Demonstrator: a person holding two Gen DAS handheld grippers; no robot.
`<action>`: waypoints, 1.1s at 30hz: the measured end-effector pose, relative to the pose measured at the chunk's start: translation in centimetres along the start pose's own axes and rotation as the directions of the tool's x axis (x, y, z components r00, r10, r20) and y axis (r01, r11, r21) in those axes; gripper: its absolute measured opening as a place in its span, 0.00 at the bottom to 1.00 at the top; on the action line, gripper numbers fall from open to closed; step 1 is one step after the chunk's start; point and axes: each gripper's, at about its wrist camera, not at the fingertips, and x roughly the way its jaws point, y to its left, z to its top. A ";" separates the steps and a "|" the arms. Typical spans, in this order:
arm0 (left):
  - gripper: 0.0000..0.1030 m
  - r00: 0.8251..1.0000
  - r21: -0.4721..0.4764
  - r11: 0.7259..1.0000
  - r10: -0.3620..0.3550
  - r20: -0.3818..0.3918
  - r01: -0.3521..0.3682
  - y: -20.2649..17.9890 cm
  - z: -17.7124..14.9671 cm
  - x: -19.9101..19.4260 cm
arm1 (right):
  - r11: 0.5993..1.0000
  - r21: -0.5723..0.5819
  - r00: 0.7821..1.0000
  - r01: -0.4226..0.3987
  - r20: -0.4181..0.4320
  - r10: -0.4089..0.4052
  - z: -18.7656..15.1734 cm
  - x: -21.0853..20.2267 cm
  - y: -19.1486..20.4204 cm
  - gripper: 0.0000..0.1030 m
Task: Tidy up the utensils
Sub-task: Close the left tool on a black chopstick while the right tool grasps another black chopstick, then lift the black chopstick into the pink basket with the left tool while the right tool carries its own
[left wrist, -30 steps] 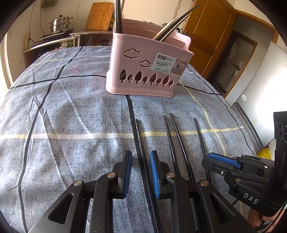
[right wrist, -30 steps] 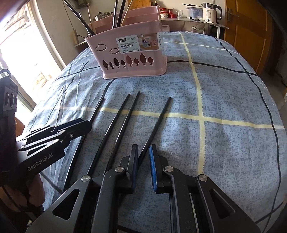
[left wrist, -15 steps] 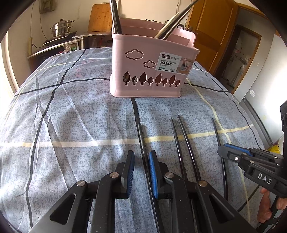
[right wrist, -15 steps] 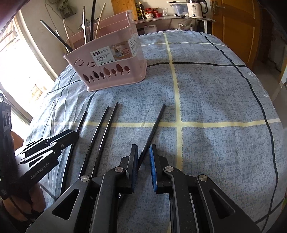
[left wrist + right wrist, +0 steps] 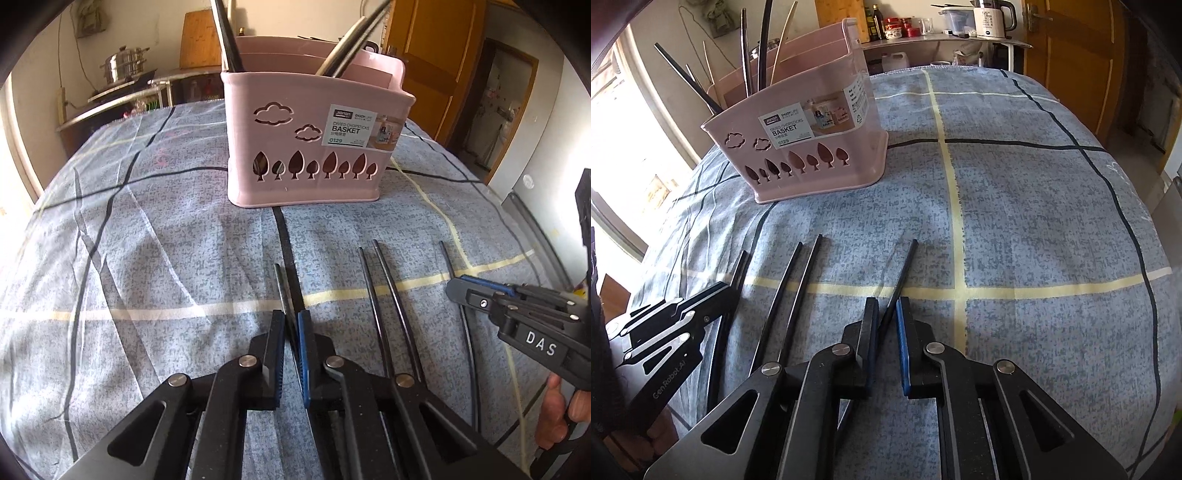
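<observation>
Left gripper [image 5: 291, 328] jaws clamped on leftmost chopstick [image 5: 280, 284]; right gripper [image 5: 886, 317] jaws closing around rightmost chopstick [image 5: 903, 269], lower centre. Risk: thin sticks pivot or slip before reaching basket [image 5: 306, 147].

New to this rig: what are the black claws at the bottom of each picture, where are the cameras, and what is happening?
No robot: a person holds a two-finger gripper in each hand, each with a fisheye camera looking along its fingers. One picture is from the left gripper, one from the right gripper. A pink plastic basket holding utensils stands on the blue checked cloth. The left gripper is shut on the leftmost black chopstick; the right gripper's jaws are closing around the rightmost black chopstick. The two middle chopsticks lie untouched.
</observation>
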 end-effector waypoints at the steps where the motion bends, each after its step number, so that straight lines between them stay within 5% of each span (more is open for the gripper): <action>1: 0.06 1.000 -0.010 1.000 -0.010 -0.004 0.010 0.2 0.1 0.0 | 1.000 0.005 1.000 -0.007 -0.002 0.007 0.1 0.0 -0.1 0.09; 13: 0.05 0.989 -0.008 0.996 -0.087 0.116 0.088 0.4 2.4 -5.8 | 0.996 -0.013 0.991 -0.090 0.102 0.091 1.6 -4.6 1.0 0.07; 26: 0.04 0.951 0.044 0.994 -0.106 0.290 0.097 0.3 7.4 -13.1 | 0.993 -0.057 0.939 -0.103 0.323 0.116 5.6 -12.5 1.7 0.05; 33: 0.04 0.935 0.050 0.995 -0.099 0.341 0.088 0.4 8.6 -15.0 | 0.993 -0.062 0.922 -0.100 0.370 0.116 6.2 -14.0 1.3 0.05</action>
